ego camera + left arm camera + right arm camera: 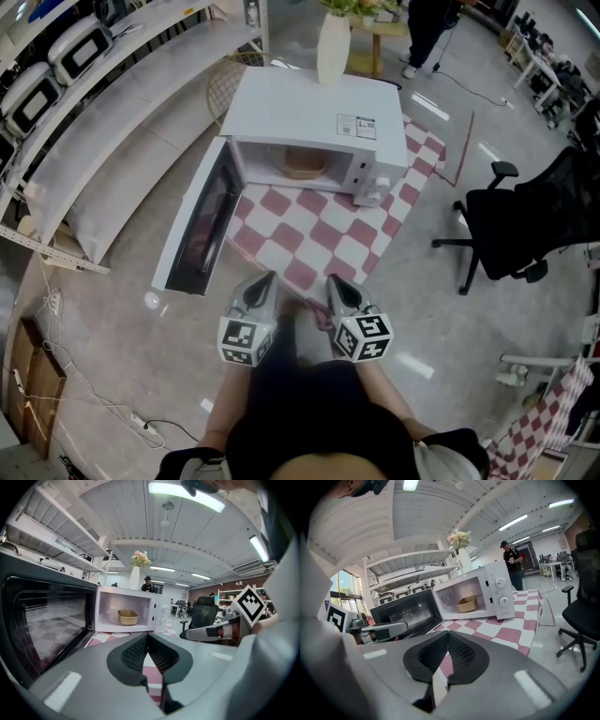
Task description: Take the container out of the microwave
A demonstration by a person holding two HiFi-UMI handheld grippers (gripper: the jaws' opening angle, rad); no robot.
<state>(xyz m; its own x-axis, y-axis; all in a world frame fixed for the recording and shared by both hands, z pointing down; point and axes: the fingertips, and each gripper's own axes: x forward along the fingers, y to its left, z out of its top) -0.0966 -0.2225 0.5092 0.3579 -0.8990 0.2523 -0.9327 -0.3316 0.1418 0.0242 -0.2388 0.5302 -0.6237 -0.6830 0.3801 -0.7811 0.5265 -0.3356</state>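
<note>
A white microwave [314, 117] stands on a table with a red-and-white checked cloth [323, 234]. Its dark door [202, 225] hangs wide open to the left. Inside sits a tan container [302, 161], also seen in the left gripper view [127, 617] and the right gripper view [467, 603]. My left gripper [258, 286] and right gripper [339, 289] hover side by side at the table's near edge, well short of the microwave. Both point toward the cavity. The left gripper [147, 637] is shut with nothing in it, and so is the right gripper [448, 637].
A white vase of flowers [333, 42] stands on top of the microwave. A black office chair [525, 225] is on the floor to the right. Metal shelves [112, 94] run along the left. A person [427, 28] stands far behind the table.
</note>
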